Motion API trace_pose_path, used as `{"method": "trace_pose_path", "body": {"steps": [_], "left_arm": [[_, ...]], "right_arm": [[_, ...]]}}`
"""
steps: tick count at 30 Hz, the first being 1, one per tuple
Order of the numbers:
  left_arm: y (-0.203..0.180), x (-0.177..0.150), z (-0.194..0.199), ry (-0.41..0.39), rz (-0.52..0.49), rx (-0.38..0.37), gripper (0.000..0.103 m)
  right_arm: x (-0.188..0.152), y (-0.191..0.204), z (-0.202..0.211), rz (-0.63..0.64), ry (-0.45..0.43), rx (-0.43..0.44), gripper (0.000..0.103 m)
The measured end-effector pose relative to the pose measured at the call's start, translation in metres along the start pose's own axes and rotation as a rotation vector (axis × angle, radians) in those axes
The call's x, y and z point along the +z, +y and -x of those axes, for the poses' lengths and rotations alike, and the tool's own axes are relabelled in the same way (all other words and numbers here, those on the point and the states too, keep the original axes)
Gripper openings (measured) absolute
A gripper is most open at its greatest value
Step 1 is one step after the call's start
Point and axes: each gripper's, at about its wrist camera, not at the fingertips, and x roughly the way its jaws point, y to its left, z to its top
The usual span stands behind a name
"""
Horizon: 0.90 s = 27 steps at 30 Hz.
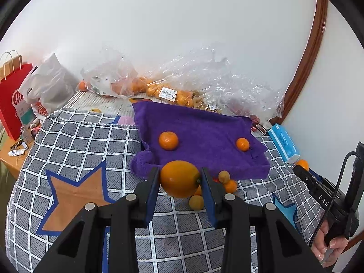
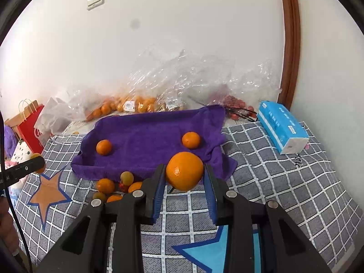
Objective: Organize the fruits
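My left gripper (image 1: 179, 178) is shut on a large orange (image 1: 179, 178), held above the checked blanket just before the purple towel (image 1: 204, 136). My right gripper (image 2: 184, 173) is shut on another orange (image 2: 184, 170), also lifted near the towel's (image 2: 154, 134) front edge. Two small oranges lie on the towel, one left (image 1: 168, 140) (image 2: 104, 147) and one right (image 1: 242, 144) (image 2: 191, 140). A small heap of loose fruits (image 2: 118, 186) (image 1: 224, 180) rests on the blanket before the towel. In the left wrist view the right gripper's body (image 1: 327, 195) shows at the far right.
Clear plastic bags of oranges (image 1: 159, 88) (image 2: 136, 104) and red fruit (image 2: 236, 104) lie along the white wall. A blue tissue pack (image 2: 282, 129) sits at the right. A red paper bag (image 1: 13, 100) and a side table with clutter stand left. A brown door frame (image 2: 290, 45) rises behind.
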Motion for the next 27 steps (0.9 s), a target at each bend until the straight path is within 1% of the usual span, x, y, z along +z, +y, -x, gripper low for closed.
{"method": "trace_pose_path", "body": {"steps": [5, 11, 16, 20, 27], "left_arm": [[-0.001, 0.005, -0.006, -0.002, 0.03, -0.017, 0.034], [-0.005, 0.012, -0.014, 0.002, 0.008, -0.008, 0.034], [-0.004, 0.018, -0.02, -0.002, 0.011, -0.007, 0.034], [0.0, 0.024, -0.029, 0.007, 0.032, -0.011, 0.034], [0.007, 0.035, -0.046, 0.015, 0.037, 0.003, 0.034]], "right_arm": [[0.002, -0.008, -0.007, -0.024, -0.002, -0.004, 0.033], [0.008, -0.013, -0.011, -0.034, -0.01, -0.006, 0.033], [0.015, -0.018, -0.018, -0.046, -0.019, 0.014, 0.033], [0.019, -0.02, -0.029, -0.047, -0.016, 0.007, 0.033], [0.028, -0.023, -0.044, -0.051, -0.007, 0.006, 0.033]]}}
